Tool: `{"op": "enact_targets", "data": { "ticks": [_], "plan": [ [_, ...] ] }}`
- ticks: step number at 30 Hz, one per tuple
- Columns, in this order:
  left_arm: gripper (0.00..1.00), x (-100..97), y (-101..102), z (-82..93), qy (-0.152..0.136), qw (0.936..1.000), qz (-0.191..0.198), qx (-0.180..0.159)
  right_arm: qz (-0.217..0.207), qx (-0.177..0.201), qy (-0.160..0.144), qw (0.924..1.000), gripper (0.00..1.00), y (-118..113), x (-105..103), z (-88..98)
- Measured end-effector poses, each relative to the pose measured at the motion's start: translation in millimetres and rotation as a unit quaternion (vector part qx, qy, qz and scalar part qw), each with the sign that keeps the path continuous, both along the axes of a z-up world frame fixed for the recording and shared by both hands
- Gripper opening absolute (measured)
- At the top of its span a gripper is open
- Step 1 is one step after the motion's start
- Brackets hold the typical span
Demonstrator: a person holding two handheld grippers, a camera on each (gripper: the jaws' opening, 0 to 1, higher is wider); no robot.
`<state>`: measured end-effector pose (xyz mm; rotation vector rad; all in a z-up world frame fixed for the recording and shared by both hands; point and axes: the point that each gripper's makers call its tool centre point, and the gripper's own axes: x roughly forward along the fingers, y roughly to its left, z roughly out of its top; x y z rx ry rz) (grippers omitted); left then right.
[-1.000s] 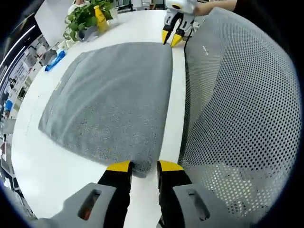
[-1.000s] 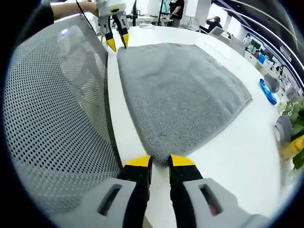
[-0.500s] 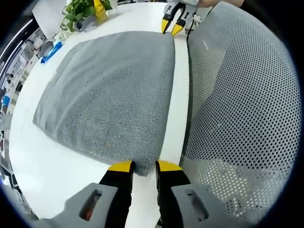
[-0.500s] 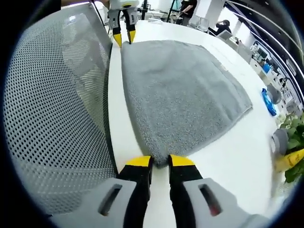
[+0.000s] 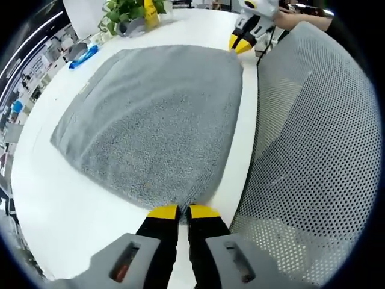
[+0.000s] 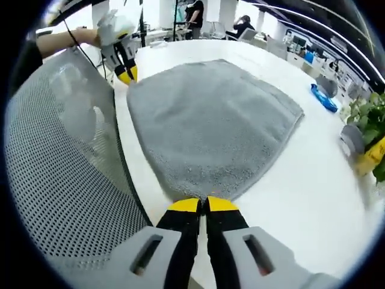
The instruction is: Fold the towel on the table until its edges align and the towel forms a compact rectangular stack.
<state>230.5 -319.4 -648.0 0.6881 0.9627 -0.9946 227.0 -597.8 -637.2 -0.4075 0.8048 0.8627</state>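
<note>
- Left gripper [image 5: 183, 211]: jaws, apart a second ago, now clamped on a near corner of the grey towel [image 5: 153, 114].
- Right gripper [image 6: 203, 205] likewise pinches the other near corner.
- Towel lies on the white table [image 5: 66, 205], beside a mesh chair [image 5: 319, 150].
- No writing is legible.

The left gripper view looks low and close along the grey terry towel [image 5: 150, 114] from one near corner, facing the right gripper [image 5: 242, 43]. The right gripper view looks back from the opposite corner toward the left gripper [image 6: 125, 74]. Both share the towel, the white surface [image 5: 54, 205] and the grey mesh chair back [image 5: 313, 150].
</note>
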Motion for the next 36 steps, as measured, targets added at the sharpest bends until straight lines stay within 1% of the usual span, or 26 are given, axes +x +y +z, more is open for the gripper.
{"op": "enact_targets", "data": {
  "ticks": [1, 2, 4, 7, 8, 10, 11, 13, 14, 15, 16, 18, 19, 20, 24, 26, 27, 29, 30, 34, 36],
  "plan": [
    [0.05, 0.8, -1.6, 3.0, 0.004, 0.9998, 0.016, -0.014, -0.007, 0.009, -0.001, 0.9999, 0.00, 1.7, 0.9, 2.8],
    [0.05, 2.6, -3.0, 7.4, 0.012, 0.9983, 0.045, -0.035, -0.018, 0.023, 0.003, 0.9996, 0.00, 4.0, 1.2, 6.2],
    [0.05, 8.6, -3.9, 15.1, 0.008, 0.9959, 0.068, -0.058, -0.029, 0.040, 0.002, 0.9988, 0.00, 7.1, 3.0, 12.2],
    [0.04, 15.7, -6.5, 27.2, -0.003, 0.9938, 0.083, -0.074, -0.047, 0.075, 0.007, 0.9961, 0.00, 13.8, 4.2, 20.0],
    [0.04, 17.2, -7.6, 30.5, -0.005, 0.9932, 0.087, -0.077, -0.048, 0.080, 0.008, 0.9956, 0.00, 14.6, 4.4, 21.7],
    [0.04, 21.2, -13.7, 41.2, -0.017, 0.9921, 0.087, -0.089, -0.053, 0.088, 0.009, 0.9947, 0.00, 14.5, 5.3, 25.8],
    [0.04, 23.0, -18.4, 47.9, -0.025, 0.9912, 0.085, -0.098, -0.065, 0.103, 0.012, 0.9925, 0.00, 15.9, 6.4, 30.4],
    [0.04, 24.2, -23.4, 55.3, -0.033, 0.9898, 0.087, -0.108, -0.076, 0.131, 0.011, 0.9884, 0.00, 18.5, 8.9, 37.8],
    [0.04, 25.0, -26.5, 60.5, -0.040, 0.9884, 0.090, -0.116, -0.086, 0.152, 0.014, 0.9846, 0.00, 20.0, 10.1, 43.4],
    [0.04, 25.7, -28.8, 63.6, -0.043, 0.9871, 0.092, -0.124, -0.091, 0.165, 0.016, 0.9820, 0.00, 21.2, 10.8, 47.1],
    [0.04, 26.0, -30.5, 65.9, -0.045, 0.9858, 0.095, -0.131, -0.093, 0.176, 0.013, 0.9798, 0.00, 22.3, 11.9, 50.6],
    [0.04, 26.0, -33.6, 70.7, -0.046, 0.9826, 0.103, -0.148, -0.100, 0.212, 0.012, 0.9720, 0.00, 26.5, 13.0, 59.0],
    [0.04, 26.1, -35.3, 73.0, -0.046, 0.9807, 0.107, -0.157, -0.101, 0.216, 0.012, 0.9710, 0.00, 27.0, 13.0, 60.0],
    [0.04, 26.8, -37.2, 76.3, -0.047, 0.9771, 0.115, -0.172, -0.103, 0.220, 0.012, 0.9700, 0.00, 26.8, 12.8, 60.4],
    [0.04, 25.7, -36.6, 82.8, -0.051, 0.9715, 0.129, -0.192, -0.104, 0.226, 0.015, 0.9684, 0.00, 29.7, 10.6, 61.8],
    [0.04, 25.1, -36.8, 87.2, -0.051, 0.9674, 0.138, -0.206, -0.105, 0.236, 0.017, 0.9658, 0.00, 30.8, 10.6, 64.7],
    [0.04, 24.9, -37.1, 89.9, -0.049, 0.9642, 0.145, -0.216, -0.107, 0.246, 0.018, 0.9631, 0.00, 31.5, 10.8, 67.9],
    [0.04, 24.8, -36.3, 92.3, -0.051, 0.9620, 0.150, -0.222, -0.112, 0.261, 0.015, 0.9586, 0.00, 32.4, 12.5, 73.6],
    [0.04, 25.9, -35.4, 93.9, -0.052, 0.9594, 0.157, -0.228, -0.113, 0.267, 0.015, 0.9568, 0.00, 32.8, 12.8, 75.8],
    [0.04, 25.4, -36.9, 101.6, -0.058, 0.9534, 0.165, -0.246, -0.120, 0.301, 0.012, 0.9458, 0.00, 34.0, 15.0, 86.2],
    [0.04, 26.5, -37.7, 105.9, -0.064, 0.9491, 0.169, -0.258, -0.121, 0.312, 0.012, 0.9424, 0.00, 34.8, 14.3, 90.4]
  ]
}}
